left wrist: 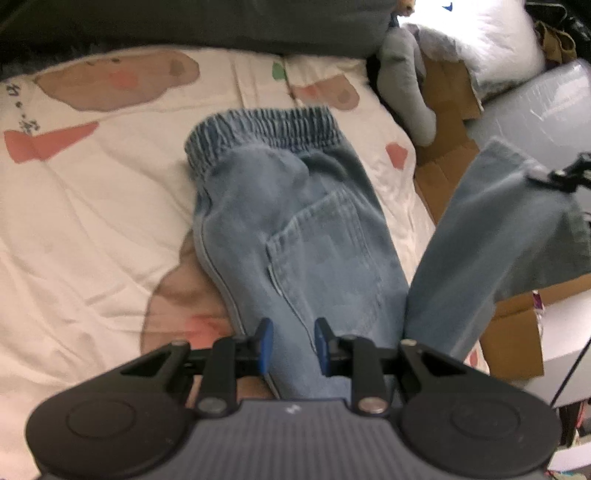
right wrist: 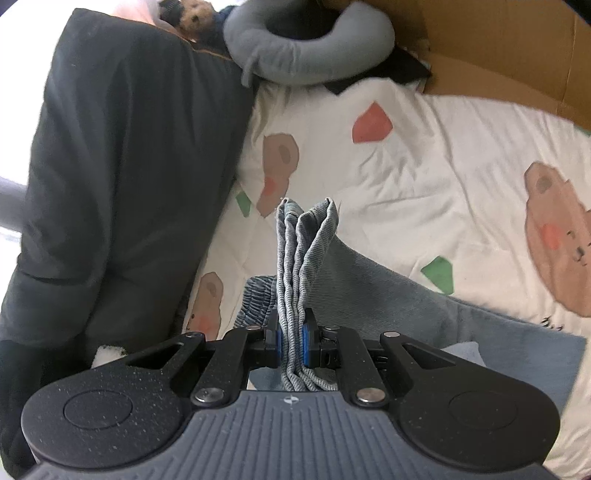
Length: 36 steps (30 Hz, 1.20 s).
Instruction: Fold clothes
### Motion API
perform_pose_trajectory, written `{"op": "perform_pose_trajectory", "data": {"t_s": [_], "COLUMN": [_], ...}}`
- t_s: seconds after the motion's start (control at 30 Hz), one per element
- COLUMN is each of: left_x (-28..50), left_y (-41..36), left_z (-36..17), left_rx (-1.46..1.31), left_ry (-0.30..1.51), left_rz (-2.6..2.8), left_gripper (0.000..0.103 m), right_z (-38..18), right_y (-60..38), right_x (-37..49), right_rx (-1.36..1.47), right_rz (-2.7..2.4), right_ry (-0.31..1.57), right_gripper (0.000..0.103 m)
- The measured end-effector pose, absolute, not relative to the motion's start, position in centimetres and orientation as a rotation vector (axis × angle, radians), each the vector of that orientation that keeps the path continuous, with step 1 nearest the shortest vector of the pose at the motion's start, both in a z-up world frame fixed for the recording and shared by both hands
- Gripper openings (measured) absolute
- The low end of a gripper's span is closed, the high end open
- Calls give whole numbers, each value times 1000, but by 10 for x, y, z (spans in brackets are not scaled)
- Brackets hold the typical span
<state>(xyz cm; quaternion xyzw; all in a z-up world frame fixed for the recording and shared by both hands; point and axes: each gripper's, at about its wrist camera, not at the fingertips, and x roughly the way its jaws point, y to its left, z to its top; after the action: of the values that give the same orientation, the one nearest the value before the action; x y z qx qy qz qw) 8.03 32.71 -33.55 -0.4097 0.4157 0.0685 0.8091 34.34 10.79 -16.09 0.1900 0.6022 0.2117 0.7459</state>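
Observation:
A pair of light blue jeans lies on the patterned quilt, elastic waistband at the far end and a back pocket facing up. My left gripper hovers over the jeans near the thigh, jaws apart, with denim between and below them. My right gripper is shut on the bunched leg hems and holds them up. That lifted leg shows in the left wrist view, raised to the right, with the right gripper at its end.
A dark grey cushion lies along the far side of the quilt. A grey neck pillow, a teddy bear and cardboard sit beyond the quilt. White pillows and boxes stand to the right.

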Motion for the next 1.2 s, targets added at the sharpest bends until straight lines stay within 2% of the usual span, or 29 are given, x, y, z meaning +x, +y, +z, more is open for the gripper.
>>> {"op": "perform_pose_trajectory", "data": {"t_s": [0.57, 0.63, 0.7, 0.77, 0.9, 0.97, 1.1, 1.2], "left_x": [78, 79, 79, 78, 81, 85, 94, 101], "left_y": [328, 326, 326, 327, 325, 320, 312, 307], "left_z": [-339, -340, -340, -338, -332, -330, -331, -331], "left_rx": [-814, -805, -805, -812, -805, -790, -766, -760], "left_ry": [771, 771, 763, 749, 731, 734, 746, 744], "left_rz": [281, 286, 296, 308, 296, 273, 234, 216], "left_gripper": [25, 25, 25, 25, 25, 26, 35, 39], "right_z": [-271, -276, -271, -259, -223, -212, -212, -224], "right_y": [195, 205, 212, 217, 214, 206, 180, 161], "right_x": [371, 371, 372, 372, 372, 372, 372, 374], "right_rx": [393, 372, 352, 330, 280, 243, 158, 105], "right_rz": [558, 566, 585, 612, 727, 768, 789, 791], "right_ry": [1447, 1474, 1477, 1463, 1391, 1360, 1309, 1268], "right_gripper": [10, 14, 22, 25, 42, 42, 46, 59]}}
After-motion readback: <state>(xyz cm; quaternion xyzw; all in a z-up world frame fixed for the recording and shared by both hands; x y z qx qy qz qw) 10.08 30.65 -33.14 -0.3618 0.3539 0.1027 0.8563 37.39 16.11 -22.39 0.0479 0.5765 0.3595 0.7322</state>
